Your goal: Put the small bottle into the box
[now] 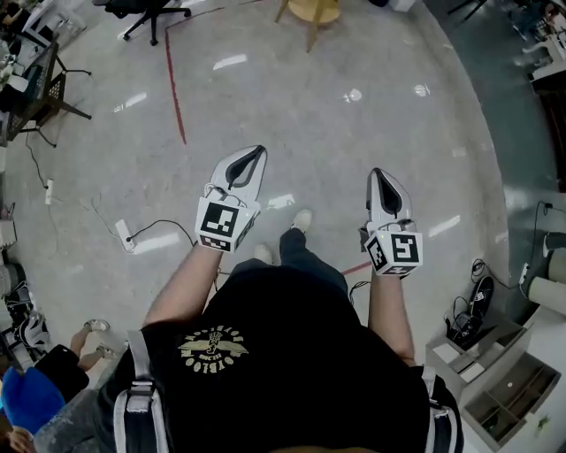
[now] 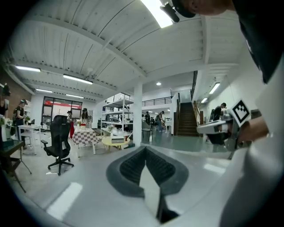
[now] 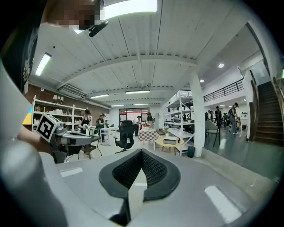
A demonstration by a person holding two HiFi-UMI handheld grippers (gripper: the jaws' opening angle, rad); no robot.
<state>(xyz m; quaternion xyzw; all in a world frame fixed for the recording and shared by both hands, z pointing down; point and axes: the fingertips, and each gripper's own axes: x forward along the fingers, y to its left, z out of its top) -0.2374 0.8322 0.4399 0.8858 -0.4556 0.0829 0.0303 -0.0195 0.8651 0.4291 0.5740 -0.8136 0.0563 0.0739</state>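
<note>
Evidently pre-start, with left gripper [image 1: 255,152] and right gripper [image 1: 377,173] both closed empty above floor [image 1: 336,115]; next, need to find small bottle and box.

The grey, glossy floor [image 1: 354,133] bears a red line [image 1: 173,80] at upper left. A white power strip [image 1: 124,234] with its black cable [image 1: 164,226] lies at left. A black office chair [image 1: 150,11] and a wooden stool [image 1: 311,13] stand at the far edge.
</note>
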